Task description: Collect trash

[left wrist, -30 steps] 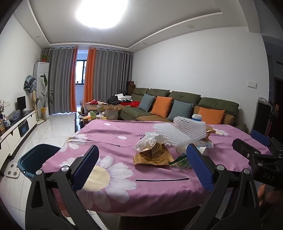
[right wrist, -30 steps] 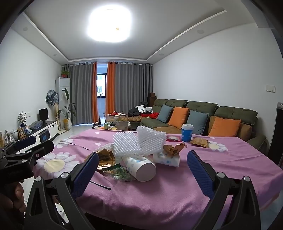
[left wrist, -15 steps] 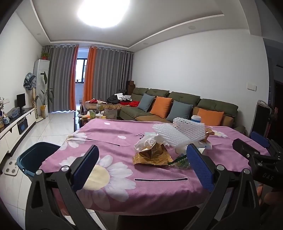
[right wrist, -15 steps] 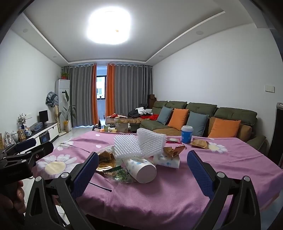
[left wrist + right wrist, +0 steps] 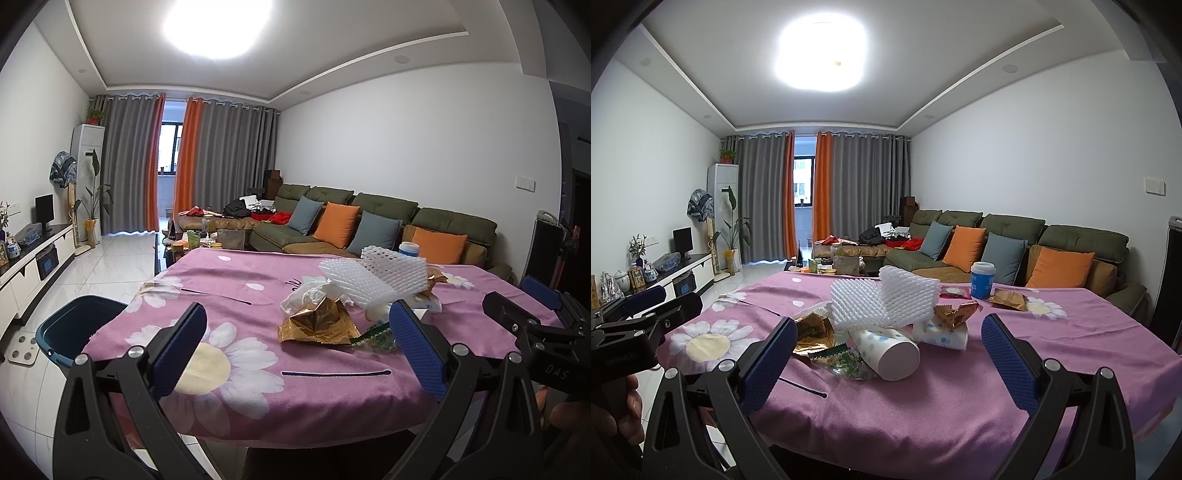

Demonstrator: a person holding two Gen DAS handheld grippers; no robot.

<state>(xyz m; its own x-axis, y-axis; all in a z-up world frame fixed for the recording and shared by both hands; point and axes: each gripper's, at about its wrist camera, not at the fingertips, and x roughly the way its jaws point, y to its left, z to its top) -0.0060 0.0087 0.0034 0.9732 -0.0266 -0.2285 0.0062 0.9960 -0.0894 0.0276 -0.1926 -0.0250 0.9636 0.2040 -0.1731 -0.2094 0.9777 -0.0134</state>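
Both grippers are spread wide and holding nothing, hanging back off the near edge of the desk [image 5: 1071, 325], with the trash heaped just ahead: from the right gripper [image 5: 888, 354], the tipped paper cup [image 5: 886, 347] lies dead ahead under the white foam netting [image 5: 886, 302]. The gold wrapper [image 5: 317, 325] sits ahead of the left gripper [image 5: 297, 347], slightly right of centre. I'd grab the light loose stuff on top first, pinching low, then carry it to the blue bin [image 5: 74, 328] off that gripper's left side.
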